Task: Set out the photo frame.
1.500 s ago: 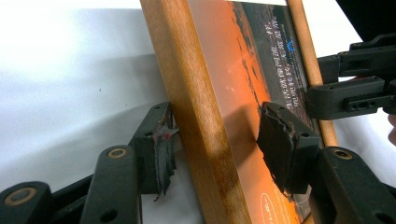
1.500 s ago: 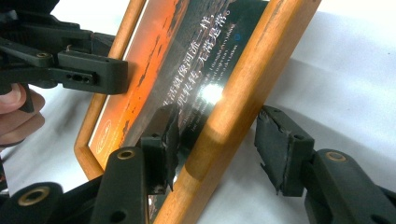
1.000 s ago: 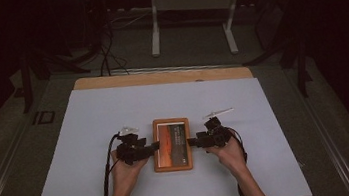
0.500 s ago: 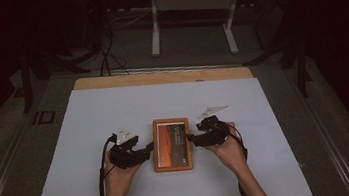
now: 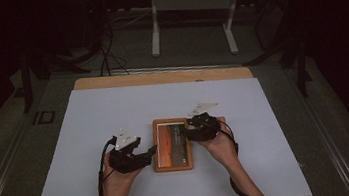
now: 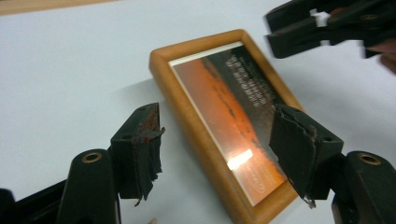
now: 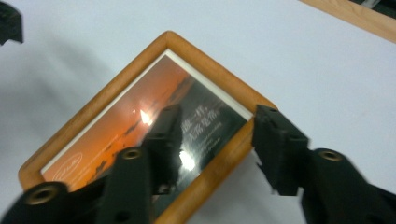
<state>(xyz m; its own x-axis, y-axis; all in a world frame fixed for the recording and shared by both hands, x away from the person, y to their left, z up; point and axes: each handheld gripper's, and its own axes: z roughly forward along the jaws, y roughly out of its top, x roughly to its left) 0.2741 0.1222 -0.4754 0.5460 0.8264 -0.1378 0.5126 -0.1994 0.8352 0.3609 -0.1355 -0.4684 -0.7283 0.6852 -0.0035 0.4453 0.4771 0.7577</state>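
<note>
A wooden picture frame (image 5: 171, 143) with an orange sunset print lies flat on the white mat. My left gripper (image 5: 150, 154) hovers at its left edge; in the left gripper view (image 6: 217, 116) its jaws have just been opening and stand apart above the frame (image 6: 187, 107), touching nothing. My right gripper (image 5: 187, 133) is over the frame's right edge. In the right gripper view (image 7: 218, 114) its jaws have just been closing. One jaw hangs over the glass, the other outside the wooden rim (image 7: 224, 154), and neither pad presses on it.
The white mat (image 5: 113, 110) covers a wooden table (image 5: 160, 76), whose far edge shows beyond it. A metal stand (image 5: 191, 5) and cables lie on the dark floor behind. Both forearms come in from the near edge.
The left gripper has drawn back a little to the left and risen. The right gripper has risen and shifted in over the frame's right edge. The frame has stayed put.
</note>
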